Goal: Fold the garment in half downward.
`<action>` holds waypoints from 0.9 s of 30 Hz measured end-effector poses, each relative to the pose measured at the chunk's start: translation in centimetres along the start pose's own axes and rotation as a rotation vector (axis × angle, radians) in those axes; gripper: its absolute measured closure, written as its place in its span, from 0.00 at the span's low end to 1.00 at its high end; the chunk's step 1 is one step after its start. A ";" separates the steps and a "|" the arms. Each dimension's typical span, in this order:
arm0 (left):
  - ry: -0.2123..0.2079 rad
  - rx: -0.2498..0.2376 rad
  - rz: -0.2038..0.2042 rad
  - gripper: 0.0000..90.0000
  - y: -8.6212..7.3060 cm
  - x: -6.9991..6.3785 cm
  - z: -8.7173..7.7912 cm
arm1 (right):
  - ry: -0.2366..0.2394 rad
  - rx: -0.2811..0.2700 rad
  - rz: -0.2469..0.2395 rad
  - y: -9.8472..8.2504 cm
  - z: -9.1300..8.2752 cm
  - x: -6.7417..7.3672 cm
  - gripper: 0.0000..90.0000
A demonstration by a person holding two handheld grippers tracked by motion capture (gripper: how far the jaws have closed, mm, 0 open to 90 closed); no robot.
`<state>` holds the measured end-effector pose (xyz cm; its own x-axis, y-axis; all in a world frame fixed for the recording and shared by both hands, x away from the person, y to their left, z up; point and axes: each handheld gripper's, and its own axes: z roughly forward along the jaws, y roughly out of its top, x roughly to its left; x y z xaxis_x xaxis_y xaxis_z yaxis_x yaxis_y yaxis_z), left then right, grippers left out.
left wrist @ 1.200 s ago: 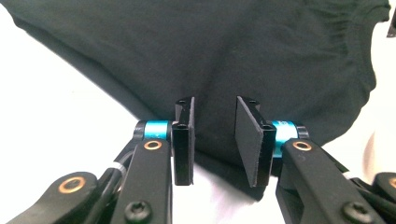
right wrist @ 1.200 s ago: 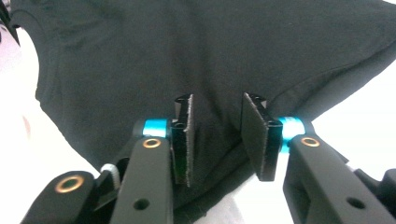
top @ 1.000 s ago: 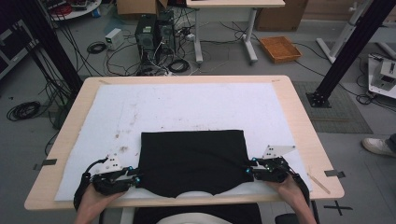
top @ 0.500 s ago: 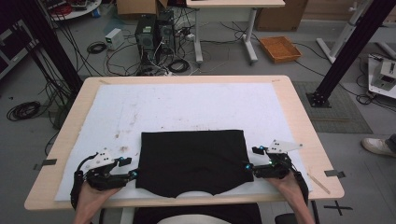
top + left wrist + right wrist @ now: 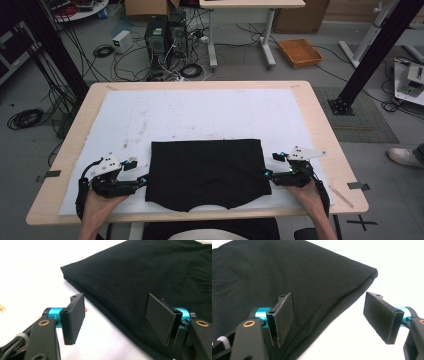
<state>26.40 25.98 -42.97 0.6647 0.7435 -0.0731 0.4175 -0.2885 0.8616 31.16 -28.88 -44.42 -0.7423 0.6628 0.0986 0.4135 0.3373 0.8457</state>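
A black folded garment lies flat on the white mat, near the table's front edge. My left gripper stands at its left side and my right gripper at its right side. Both sets of jaws have just been opening and now stand wide. In the left gripper view the garment runs its folded edge between the left gripper's pads, and neither pad presses on it. In the right gripper view the garment lies under the right gripper, its edge between the spread pads, untouched.
The white mat covers most of the wooden table. A thin wooden stick and tape strips lie near the front corners. Computer towers, cables and an orange tray sit on the floor beyond.
Both grippers, shut on the garment's side edges a second ago, have opened and let go. Each has drawn slightly outward; the garment stays flat.
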 end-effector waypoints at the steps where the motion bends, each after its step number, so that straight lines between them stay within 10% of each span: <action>1: 0.002 -0.002 -0.001 0.36 -0.1 0.0 -0.1 | -0.004 -0.001 0.001 -0.1 0.0 0.0 0.28; 12: 0.122 -0.065 -0.090 0.36 -0.4 3.3 -1.2 | -0.076 -0.012 0.027 0.1 0.1 -1.1 0.28; 27: 0.124 -0.063 -0.094 0.36 -0.4 3.8 -1.0 | -0.119 -0.033 0.048 0.7 0.2 -1.6 0.29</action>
<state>28.11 29.51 -43.06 0.5416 0.8351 -0.0958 0.4322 -0.1790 0.8838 32.76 -29.62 -44.08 -0.6535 0.7529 0.0781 0.4283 0.2827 0.8583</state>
